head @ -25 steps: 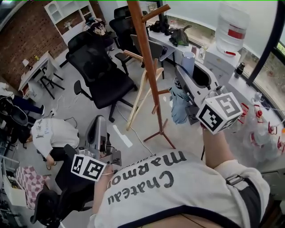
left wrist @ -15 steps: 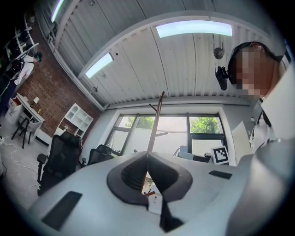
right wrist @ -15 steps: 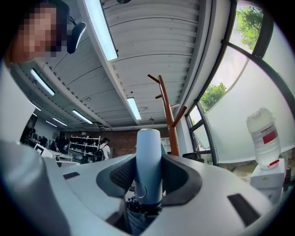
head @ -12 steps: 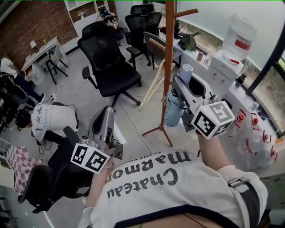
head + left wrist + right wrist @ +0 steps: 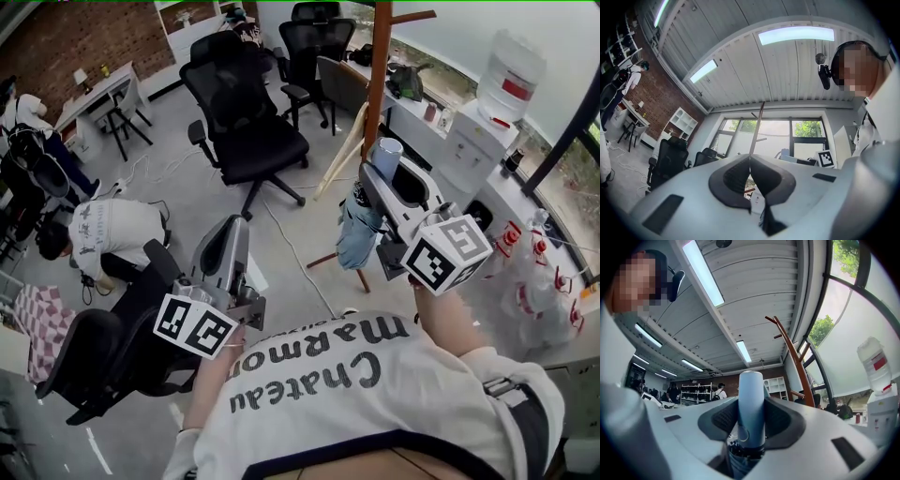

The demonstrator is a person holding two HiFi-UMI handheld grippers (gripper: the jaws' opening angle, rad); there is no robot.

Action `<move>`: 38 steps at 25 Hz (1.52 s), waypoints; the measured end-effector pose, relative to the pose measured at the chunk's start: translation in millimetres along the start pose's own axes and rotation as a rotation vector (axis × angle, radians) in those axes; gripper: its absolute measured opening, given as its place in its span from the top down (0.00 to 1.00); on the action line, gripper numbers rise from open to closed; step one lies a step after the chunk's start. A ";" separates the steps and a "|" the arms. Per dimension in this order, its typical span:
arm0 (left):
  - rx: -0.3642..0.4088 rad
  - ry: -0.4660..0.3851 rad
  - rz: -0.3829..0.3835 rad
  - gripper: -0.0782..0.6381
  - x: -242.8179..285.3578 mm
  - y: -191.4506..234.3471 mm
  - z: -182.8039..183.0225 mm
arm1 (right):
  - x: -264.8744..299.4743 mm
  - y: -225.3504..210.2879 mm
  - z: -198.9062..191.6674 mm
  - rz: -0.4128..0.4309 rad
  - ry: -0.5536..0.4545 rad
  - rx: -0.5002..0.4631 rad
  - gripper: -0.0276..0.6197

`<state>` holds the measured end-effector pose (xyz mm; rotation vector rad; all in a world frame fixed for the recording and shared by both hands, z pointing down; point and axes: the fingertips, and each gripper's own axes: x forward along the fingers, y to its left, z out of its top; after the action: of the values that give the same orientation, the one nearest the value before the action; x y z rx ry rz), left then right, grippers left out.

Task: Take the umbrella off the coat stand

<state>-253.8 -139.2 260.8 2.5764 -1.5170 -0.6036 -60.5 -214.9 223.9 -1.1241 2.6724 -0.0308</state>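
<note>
Closest in, the left gripper [image 5: 232, 236] sits low by the person's shirt, fingers pressed together with nothing in them. A bit further out, the right gripper [image 5: 375, 180] has its fingers clamped on the pale blue handle of the umbrella [image 5: 354, 230]. The handle end pokes up past the fingers, and the folded canopy hangs down below them. So the umbrella isn't on any peg, it's held just in front of the wooden coat stand [image 5: 378, 66]. Past that there's a black office chair [image 5: 248, 131] on the grey floor [image 5: 187, 202], and a water dispenser [image 5: 506, 84] off right by the window.
</note>
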 end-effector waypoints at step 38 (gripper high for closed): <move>-0.099 0.086 -0.049 0.86 -18.2 -15.3 -50.9 | -51.6 10.8 -62.6 -0.118 0.185 -0.065 0.70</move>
<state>-229.7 -122.0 308.6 2.5372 -1.3661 -0.5503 -47.6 -175.4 294.4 -1.3596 2.7811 -0.0716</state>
